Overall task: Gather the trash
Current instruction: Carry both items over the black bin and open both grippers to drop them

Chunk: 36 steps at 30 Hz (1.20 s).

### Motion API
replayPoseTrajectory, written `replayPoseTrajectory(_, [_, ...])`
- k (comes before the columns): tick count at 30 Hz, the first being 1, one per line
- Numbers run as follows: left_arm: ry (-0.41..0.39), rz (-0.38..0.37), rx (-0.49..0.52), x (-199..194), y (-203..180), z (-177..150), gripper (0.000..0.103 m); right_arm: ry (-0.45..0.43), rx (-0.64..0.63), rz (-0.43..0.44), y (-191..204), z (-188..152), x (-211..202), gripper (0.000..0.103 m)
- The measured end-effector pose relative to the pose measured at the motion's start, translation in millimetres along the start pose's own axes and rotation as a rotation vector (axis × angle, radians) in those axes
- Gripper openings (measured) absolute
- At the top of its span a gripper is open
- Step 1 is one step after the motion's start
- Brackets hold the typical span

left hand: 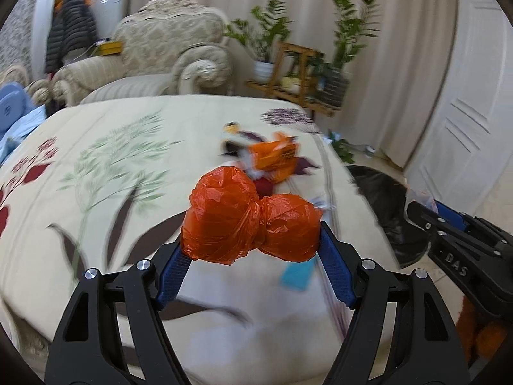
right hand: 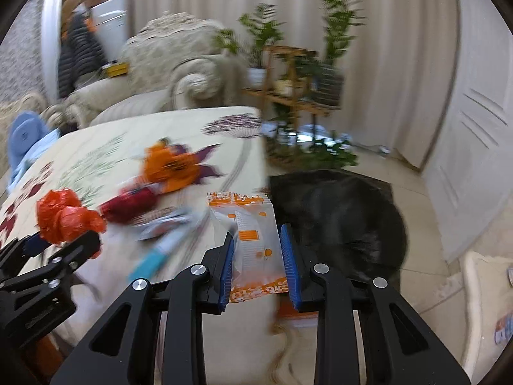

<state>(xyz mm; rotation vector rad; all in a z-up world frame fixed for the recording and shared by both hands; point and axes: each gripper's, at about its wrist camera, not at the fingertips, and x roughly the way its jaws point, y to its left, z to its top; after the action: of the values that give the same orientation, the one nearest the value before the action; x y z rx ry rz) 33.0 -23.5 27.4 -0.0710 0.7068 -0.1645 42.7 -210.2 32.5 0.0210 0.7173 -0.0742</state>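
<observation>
- Left wrist view: my left gripper is clamped on a knotted orange plastic bag, one blue finger pressing each side. Beyond my fingertips more wrappers lie on the floral tablecloth.
- Right wrist view: my right gripper pinches a white-and-orange snack packet between its pads. Just right of my fingers sits a black trash bag.

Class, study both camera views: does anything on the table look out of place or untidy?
Yes. Litter lies scattered on the flowered tablecloth: a crumpled orange wrapper, a dark red packet and a turquoise scrap. Nothing looks spilled or broken.
</observation>
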Motion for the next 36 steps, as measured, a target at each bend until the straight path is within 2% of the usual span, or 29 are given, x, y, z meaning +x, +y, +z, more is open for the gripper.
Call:
replayPoseTrajectory(4, [-0.01,-0.037,0.053,20,-38,16,0.073,0.002,0.043,-0.05,-32,3,16,0.029])
replayPoseTrajectory(13, [0.039,-0.069,0.138,72,-100,33,0.073,0.04,0.1,-0.106,-82,2,55,0.029])
replayPoseTrajectory(29, [0.094,-0.045,0.205,128,-156,49,0.074,0.066,0.127,-0.137,-121,14,99,0.029])
replayPoseTrajectory(33, [0.111,-0.035,0.203,136,-159,49,0.085,0.065,0.133,-0.148,-127,13,103,0.038])
replayPoseTrajectory(34, [0.11,-0.034,0.2,136,-158,49,0.086,0.063,0.133,-0.151,-127,13,103,0.043])
replayPoseTrajectory(36, [0.112,-0.036,0.197,137,-157,50,0.087,0.057,0.136,-0.158,-129,13,101,0.045])
